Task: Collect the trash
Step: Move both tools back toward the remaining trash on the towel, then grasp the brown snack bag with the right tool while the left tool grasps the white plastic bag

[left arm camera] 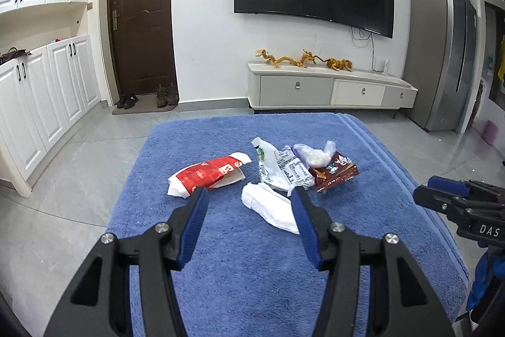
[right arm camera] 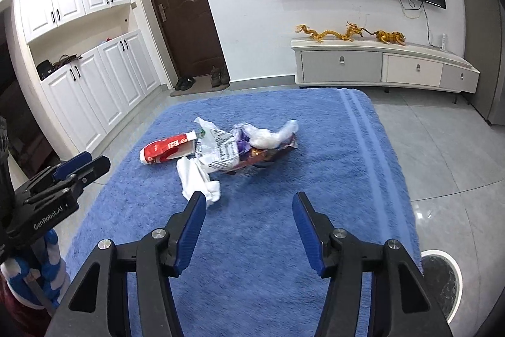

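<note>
Left gripper (left arm camera: 249, 195): black angular frame, blue ribbed finger pads (left arm camera: 194, 223), silver round screws at pivots; "GenRobot.AI" printed white on side. Right gripper (right arm camera: 249, 199): same build, white "DAS" lettering on body. Blue-white glove (right arm camera: 47, 270) beneath left unit.

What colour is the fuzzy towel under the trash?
Blue fuzzy towel with lighter stripes near one edge; clearest in the right wrist view.

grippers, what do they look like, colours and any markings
Both are black plastic with ribbed blue pads and silver screws. The left gripper shows white "GenRobot.AI" lettering on its side; the right gripper shows "DAS". Blue-and-white gloves hold both.
</note>
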`<state>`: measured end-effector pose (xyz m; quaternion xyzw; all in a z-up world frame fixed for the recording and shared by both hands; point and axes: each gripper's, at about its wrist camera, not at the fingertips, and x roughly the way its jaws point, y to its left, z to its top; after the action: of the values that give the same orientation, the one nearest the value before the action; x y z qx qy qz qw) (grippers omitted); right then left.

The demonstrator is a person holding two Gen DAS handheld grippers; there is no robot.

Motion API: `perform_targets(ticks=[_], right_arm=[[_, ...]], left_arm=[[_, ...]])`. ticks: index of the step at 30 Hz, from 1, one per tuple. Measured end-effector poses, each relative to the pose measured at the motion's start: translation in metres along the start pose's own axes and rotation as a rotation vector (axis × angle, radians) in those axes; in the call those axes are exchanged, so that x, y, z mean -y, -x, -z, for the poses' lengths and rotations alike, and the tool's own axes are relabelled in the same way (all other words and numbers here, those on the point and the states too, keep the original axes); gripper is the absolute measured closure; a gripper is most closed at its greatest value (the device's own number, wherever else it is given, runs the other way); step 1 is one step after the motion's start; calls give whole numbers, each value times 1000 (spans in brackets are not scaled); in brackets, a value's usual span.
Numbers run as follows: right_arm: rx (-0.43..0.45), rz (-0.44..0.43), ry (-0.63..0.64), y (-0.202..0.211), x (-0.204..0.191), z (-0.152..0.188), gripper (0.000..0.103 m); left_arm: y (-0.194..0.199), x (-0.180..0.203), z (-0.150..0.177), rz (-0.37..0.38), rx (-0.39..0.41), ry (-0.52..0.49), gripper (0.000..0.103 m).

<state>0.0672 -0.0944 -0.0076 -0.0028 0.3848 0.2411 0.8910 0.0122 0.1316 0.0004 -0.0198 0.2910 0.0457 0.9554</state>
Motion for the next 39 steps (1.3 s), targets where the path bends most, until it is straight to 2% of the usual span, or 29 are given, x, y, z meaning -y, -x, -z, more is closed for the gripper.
perform_targets(ticks=[14,22,26,32,39], right_arm=[[-28,-12,-62,-35,-5,-23,41],[-63,-25,-100,-61,4,-31,38],[-91,-45,-149,-79,14,-33,37],[-137,-73,-192,-111,28,-34,37],[-155,-102,-214,-130,45,-36,37]], left_arm=[[-14,-18,-9,23,0,19,46],[-34,-18,-7,31,-38,28,43],[-56,-24,1,47,-103,60,37],[-95,-34,21,87,-239,111,36],[-126,-21,31,192,-335,180,36]])
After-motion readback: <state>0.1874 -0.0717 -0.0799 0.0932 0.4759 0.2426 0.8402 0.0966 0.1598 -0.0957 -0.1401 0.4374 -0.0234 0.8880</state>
